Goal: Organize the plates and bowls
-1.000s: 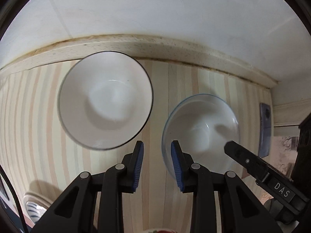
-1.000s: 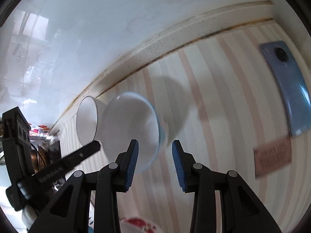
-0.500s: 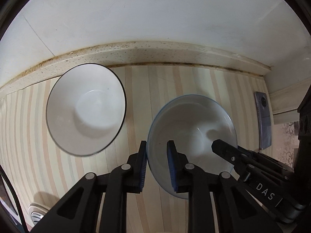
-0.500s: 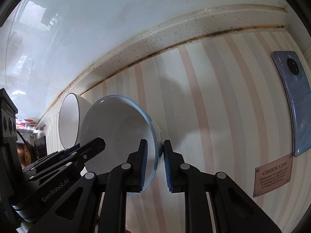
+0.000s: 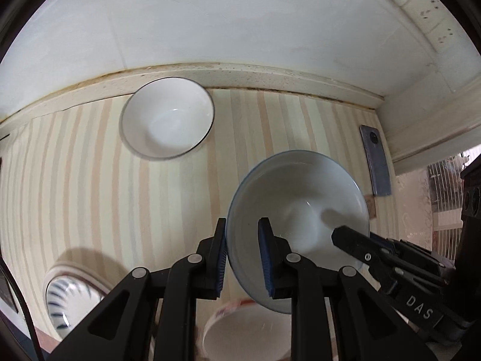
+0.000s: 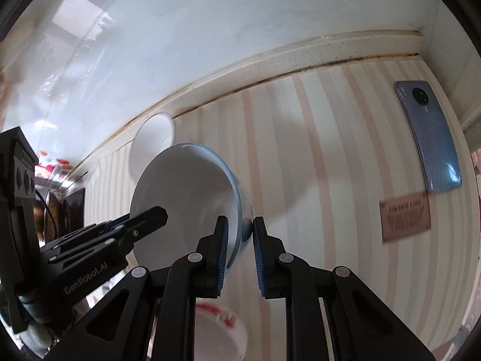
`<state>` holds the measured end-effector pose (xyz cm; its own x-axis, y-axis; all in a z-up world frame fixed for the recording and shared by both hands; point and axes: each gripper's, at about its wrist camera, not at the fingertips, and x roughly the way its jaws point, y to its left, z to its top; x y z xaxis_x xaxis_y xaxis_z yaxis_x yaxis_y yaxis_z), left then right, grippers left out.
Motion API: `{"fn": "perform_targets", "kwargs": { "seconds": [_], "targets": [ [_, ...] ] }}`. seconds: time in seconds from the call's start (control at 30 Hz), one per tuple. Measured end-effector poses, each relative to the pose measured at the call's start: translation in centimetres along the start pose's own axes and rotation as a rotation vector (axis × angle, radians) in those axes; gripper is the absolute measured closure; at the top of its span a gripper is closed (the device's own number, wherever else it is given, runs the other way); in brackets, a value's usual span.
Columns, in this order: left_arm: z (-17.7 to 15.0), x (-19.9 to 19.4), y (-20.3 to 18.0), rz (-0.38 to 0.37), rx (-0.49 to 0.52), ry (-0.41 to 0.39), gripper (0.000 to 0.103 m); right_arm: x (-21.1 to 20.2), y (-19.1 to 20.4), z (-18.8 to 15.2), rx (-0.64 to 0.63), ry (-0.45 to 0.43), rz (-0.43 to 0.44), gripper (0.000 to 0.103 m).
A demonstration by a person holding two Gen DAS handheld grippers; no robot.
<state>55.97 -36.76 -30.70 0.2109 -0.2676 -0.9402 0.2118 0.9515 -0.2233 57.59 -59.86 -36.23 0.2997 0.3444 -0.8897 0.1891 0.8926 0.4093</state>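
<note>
Blue-rimmed bowl hung tilted between the two grippers, lifted off the striped desk, its near rim caught on one side by the left gripper and on the opposite side by the right gripper. Each gripper was narrowed onto the thin rim, one pad inside the bowl and one outside; in the right wrist view the outer pad seemed to stand slightly off the wall, so that hold looked the weaker one. A glazed rim pinched at two small spots would likely be slippery, and if either gripper eased or the two drew apart unevenly, the bowl could pivot and drop. Directly below the grippers sat a red-patterned bowl, so a fall would probably strike ceramic on ceramic and chip both. A dark-rimmed white bowl stood well ahead of the left gripper near the wall, apart from the carried one, and a blue-striped dish lay low to its left. A phone lay to the right of the right gripper, within reach of a careless swing. Lowering the bowl while tilted risked it landing on its edge rather than nesting squarely.
</note>
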Motion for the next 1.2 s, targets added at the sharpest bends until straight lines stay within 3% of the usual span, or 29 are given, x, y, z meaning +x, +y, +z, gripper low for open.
{"fn": "perform_targets", "kwargs": {
  "seconds": [0.3,0.67,1.2],
  "targets": [
    [-4.0,-3.2,1.2,0.005,0.016,-0.029,0.085,-2.8,3.3,-6.4,-0.046,0.012,0.009,0.085],
    [-8.4,-1.9,1.8,-0.014,0.027,0.046,0.085,-2.6,3.3,-12.7,-0.045,0.074,0.007,0.085],
    [-9.8,1.4,1.9,0.029,0.035,0.117,0.085,0.5,1.6,-14.1,-0.028,0.148,0.002,0.085]
  ]
}}
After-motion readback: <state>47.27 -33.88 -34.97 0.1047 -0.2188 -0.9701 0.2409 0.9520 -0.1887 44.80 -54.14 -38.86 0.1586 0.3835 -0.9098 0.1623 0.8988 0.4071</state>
